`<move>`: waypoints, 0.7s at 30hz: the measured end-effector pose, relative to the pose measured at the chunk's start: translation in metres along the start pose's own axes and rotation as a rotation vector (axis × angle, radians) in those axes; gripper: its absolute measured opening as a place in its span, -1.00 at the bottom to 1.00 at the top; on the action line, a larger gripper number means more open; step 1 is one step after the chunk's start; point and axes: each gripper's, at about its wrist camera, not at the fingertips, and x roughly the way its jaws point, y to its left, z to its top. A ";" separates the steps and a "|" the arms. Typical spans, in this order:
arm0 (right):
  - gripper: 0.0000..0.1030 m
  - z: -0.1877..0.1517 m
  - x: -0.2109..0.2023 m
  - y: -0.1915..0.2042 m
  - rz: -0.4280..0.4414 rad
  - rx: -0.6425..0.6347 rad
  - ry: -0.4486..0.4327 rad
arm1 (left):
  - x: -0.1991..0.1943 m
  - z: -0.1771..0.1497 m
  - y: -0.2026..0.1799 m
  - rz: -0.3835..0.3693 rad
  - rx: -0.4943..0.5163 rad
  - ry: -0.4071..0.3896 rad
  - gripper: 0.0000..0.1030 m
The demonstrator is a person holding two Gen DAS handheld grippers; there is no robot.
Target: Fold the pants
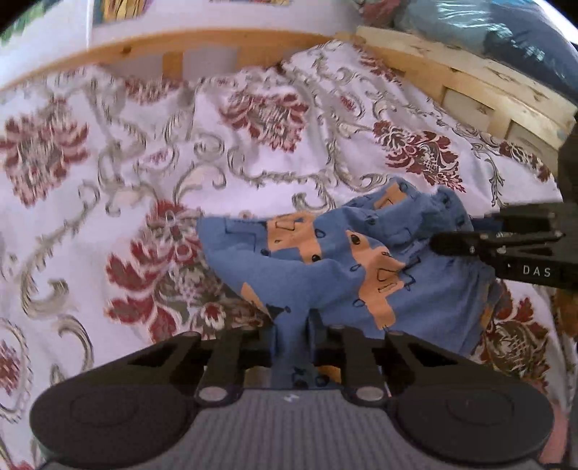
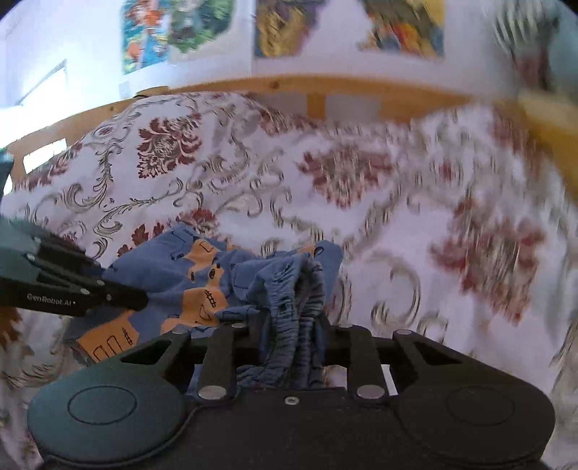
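Note:
Small blue pants with orange patches lie bunched on a floral bedspread. My left gripper is shut on a blue edge of the pants, which runs down between its fingers. In the right wrist view the pants spread to the left, and my right gripper is shut on the gathered elastic waistband. The right gripper shows at the right of the left wrist view, at the waistband end. The left gripper shows at the left of the right wrist view, over the pants.
A wooden bed frame runs along the far side of the bedspread, with a lighter slatted wooden piece at the right. Colourful posters hang on the white wall behind. Dark blue bundled fabric sits at the top right.

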 end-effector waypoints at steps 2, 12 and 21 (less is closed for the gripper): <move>-0.53 0.004 -0.003 0.005 -0.026 -0.042 -0.050 | -0.007 0.003 -0.005 0.028 0.026 -0.050 -0.67; -0.52 0.046 0.050 -0.006 -0.023 0.002 -0.108 | 0.008 0.030 0.043 0.041 -0.128 -0.146 -0.66; -0.10 0.018 0.095 -0.002 -0.065 -0.010 -0.026 | 0.046 0.008 0.083 0.051 -0.248 -0.056 -0.03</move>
